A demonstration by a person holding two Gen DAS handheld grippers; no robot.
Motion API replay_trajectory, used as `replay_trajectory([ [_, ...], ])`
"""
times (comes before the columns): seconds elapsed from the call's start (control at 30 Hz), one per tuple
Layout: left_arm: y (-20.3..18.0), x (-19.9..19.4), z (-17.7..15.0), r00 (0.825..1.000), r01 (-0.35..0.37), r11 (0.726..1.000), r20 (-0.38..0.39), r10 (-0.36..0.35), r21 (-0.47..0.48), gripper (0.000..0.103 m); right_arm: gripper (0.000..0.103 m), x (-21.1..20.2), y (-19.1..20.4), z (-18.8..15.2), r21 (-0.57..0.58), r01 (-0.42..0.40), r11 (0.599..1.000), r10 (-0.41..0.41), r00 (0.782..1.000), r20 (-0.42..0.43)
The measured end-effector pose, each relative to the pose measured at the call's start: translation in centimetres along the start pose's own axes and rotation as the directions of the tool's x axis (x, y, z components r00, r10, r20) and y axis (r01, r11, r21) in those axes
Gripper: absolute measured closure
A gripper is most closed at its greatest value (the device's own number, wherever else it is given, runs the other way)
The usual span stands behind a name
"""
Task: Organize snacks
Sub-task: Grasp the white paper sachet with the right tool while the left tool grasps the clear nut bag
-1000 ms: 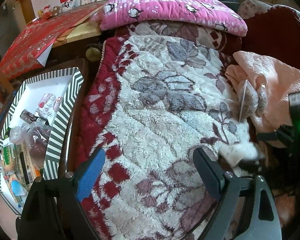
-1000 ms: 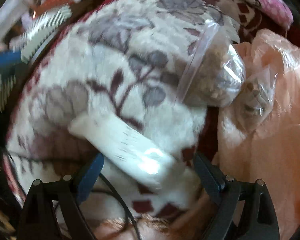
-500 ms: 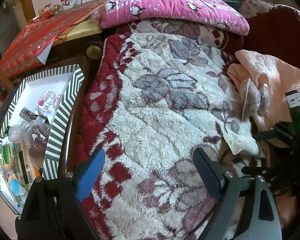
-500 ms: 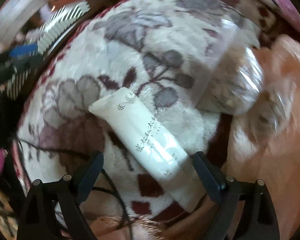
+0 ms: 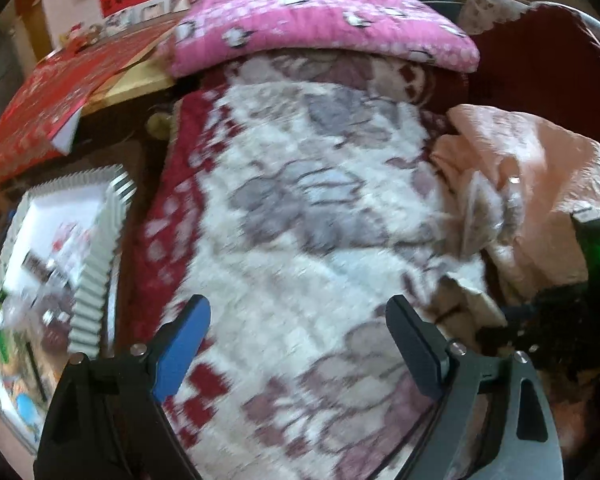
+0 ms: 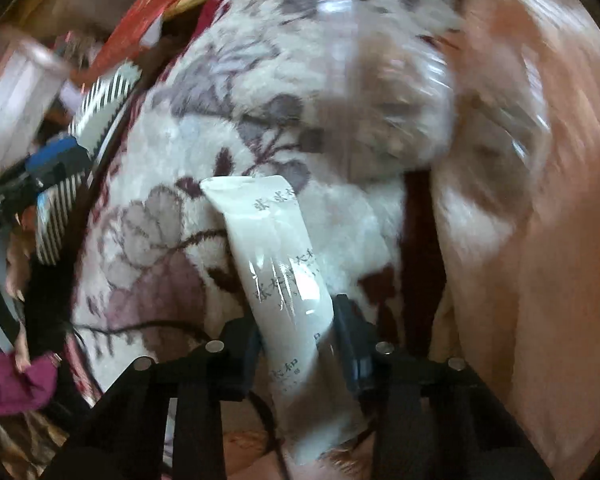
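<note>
Spread across most of both views is a fleecy blanket (image 5: 300, 240) with grey flowers and a dark red border, blurred by motion. At its far end a pink pillow (image 5: 320, 20) is laid, and a peach cloth (image 5: 540, 184) is bunched along its right side. Beside the blanket's left edge a striped box (image 5: 96, 264) is seen, with several snack packs inside, too blurred to be told apart.

The left gripper (image 5: 300, 344) is held wide apart over the blanket, and nothing is seen between its fingers.

The right gripper (image 6: 296, 340) is being closed on a white packet (image 6: 276, 264) printed with dark characters; the packet is seen between the jaws, both pads appear pressed against its sides, and its far end is pointed out over the blanket. Beyond it, a clear bag (image 6: 396, 116) of brownish snacks is lying at the edge of the peach cloth, with a second clear bag (image 6: 516, 128) just beside it on the cloth.
</note>
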State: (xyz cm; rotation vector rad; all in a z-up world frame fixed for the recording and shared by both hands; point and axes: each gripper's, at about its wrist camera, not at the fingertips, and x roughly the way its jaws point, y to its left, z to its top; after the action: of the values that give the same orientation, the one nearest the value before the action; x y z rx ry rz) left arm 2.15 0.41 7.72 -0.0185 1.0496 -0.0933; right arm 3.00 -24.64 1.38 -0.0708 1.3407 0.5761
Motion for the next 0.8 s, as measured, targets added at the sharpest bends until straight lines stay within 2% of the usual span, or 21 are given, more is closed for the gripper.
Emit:
replay_trajectory([
  [0.1,-2.5,0.6,1.6,0.999,0.05,0.998,0.016,-0.051,0.048,0.014,0.067,-0.3,-0.5,-1.5,0.037,0.022,0.999,-0.023,1.0,0.015],
  [0.3,-8.0,2.9,4.8,0.988,0.146,0.978,0.019,-0.15,0.146,0.014,0.061,-0.2,-0.6,-1.4,0.101,0.045,0.994,-0.049,0.998,0.037],
  [0.37,-9.7,4.2,5.6,0.981,0.19,0.964,0.003,-0.194,0.187,0.014,0.059,-0.2,-1.0,-1.6,0.13,0.024,0.991,-0.031,0.998,0.053],
  [0.47,-12.5,6.8,6.3,0.963,0.27,0.929,-0.065,-0.262,0.254,0.014,0.058,-0.2,-1.6,-1.7,0.156,-0.008,0.988,-0.003,0.998,0.069],
  [0.6,-14.8,9.1,6.5,0.959,0.284,0.907,-0.09,-0.27,0.31,0.014,0.045,-0.4,-2.9,-2.2,0.213,-0.093,0.973,0.074,0.992,0.098],
  [0.67,-15.3,9.7,6.6,0.955,0.298,0.904,-0.083,-0.286,0.306,0.015,0.045,-0.4,-2.8,-2.3,0.207,-0.085,0.975,0.066,0.993,0.098],
  [0.7,-15.3,10.0,6.8,0.951,0.309,0.906,-0.085,-0.297,0.288,0.032,0.047,-0.4,-2.6,-2.3,0.197,-0.071,0.978,0.054,0.994,0.094],
  [0.73,-15.2,10.4,6.9,0.947,0.321,0.909,-0.094,-0.307,0.265,0.069,0.05,-0.4,-2.4,-2.3,0.186,-0.05,0.981,0.034,0.996,0.087],
  [0.8,-14.8,10.8,7.0,0.935,0.355,0.907,-0.114,-0.337,0.228,0.071,0.053,-0.3,-2.1,-2.4,0.168,-0.025,0.985,0.011,0.997,0.083],
])
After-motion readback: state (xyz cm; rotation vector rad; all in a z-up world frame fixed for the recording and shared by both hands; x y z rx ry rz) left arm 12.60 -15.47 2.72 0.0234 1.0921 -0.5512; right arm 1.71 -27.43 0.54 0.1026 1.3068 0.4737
